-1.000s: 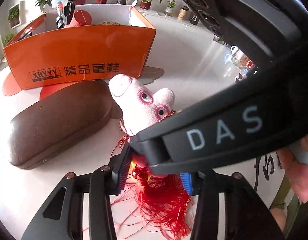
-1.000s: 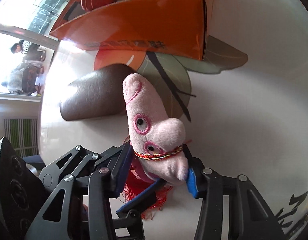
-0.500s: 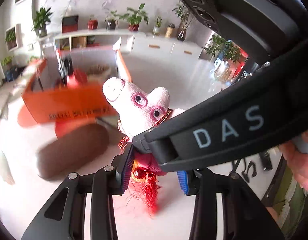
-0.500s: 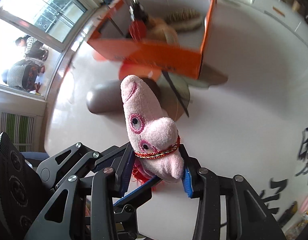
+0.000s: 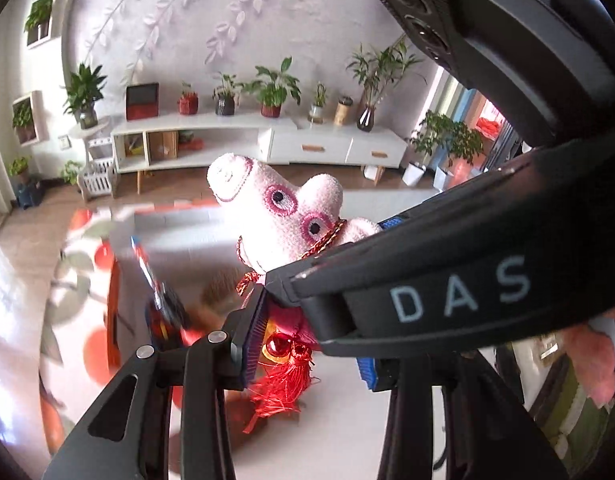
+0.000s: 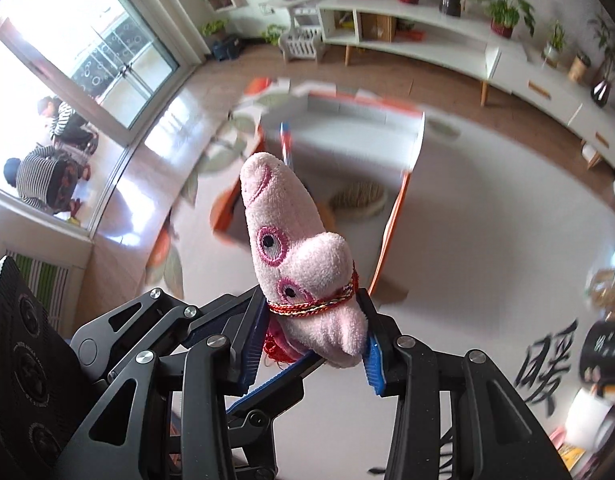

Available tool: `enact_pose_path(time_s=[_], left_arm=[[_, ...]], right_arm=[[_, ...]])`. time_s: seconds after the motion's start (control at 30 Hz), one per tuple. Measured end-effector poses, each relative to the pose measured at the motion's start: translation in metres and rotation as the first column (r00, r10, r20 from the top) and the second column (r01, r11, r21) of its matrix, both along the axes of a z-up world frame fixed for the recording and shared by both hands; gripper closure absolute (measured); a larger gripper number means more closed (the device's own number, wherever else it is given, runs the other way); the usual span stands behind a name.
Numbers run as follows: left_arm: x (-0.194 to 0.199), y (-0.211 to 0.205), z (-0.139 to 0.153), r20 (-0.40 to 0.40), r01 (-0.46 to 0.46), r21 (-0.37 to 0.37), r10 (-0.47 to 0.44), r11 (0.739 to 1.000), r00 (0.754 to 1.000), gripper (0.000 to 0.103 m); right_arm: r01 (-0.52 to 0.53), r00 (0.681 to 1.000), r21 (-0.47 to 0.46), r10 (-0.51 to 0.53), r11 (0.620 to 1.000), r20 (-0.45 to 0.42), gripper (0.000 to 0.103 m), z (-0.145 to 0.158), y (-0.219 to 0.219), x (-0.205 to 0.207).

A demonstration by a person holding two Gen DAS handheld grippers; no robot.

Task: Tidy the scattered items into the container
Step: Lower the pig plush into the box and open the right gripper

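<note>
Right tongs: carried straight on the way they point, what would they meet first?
Apart from the plush pig they grip, probably the open orange box below, near the brush inside it. Depth is unclear; the frame is blurred.

1. The pig [image 6: 295, 264] sits between the right gripper's [image 6: 313, 346] pads, snout toward 12 o'clock.
2. The left gripper [image 5: 307, 356] grips its tassel [image 5: 281, 384] end from below, crossing under the right gripper.
3. The box [image 6: 391, 224] lies beneath and behind the pig, on the table [image 6: 487, 216].
4. In the box, a brush [image 6: 359, 198] lies at 2 o'clock from the pig.
5. The cabinet [image 6: 467, 48] stands beyond the table, at 1 o'clock.
</note>
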State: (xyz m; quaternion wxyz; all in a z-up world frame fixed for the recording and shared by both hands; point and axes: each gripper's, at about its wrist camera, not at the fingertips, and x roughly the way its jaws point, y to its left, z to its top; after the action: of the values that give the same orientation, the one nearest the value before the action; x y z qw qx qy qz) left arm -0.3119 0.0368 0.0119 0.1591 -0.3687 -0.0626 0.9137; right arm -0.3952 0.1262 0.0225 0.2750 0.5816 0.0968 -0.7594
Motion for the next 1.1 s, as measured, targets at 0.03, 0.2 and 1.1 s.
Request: enact_pose_path(time_s=[0.03,0.2,1.1], left_arm=[[-0.006,0.001,0.001,0.001,0.003,0.003,-0.003,1.000,1.000,0.065],[-0.040,-0.001,-0.030,0.050,0.016,0.025,-0.017,1.000,0.999,0.065],[-0.020,-0.013,-0.098,0.122,0.015,0.015,-0.017,1.000,0.992,0.017]], right_arm=[[0.000,1.000,0.004,0.000,1.000,-0.012,0.063,0.002,-0.004,-0.008],[0.026,1.000,0.020,-0.026,0.999,0.003,0.063,-0.028,-0.015,-0.046],[0.131,0.984,-0.133,-0.112,0.983,0.141,0.020,-0.158,-0.021,-0.042]])
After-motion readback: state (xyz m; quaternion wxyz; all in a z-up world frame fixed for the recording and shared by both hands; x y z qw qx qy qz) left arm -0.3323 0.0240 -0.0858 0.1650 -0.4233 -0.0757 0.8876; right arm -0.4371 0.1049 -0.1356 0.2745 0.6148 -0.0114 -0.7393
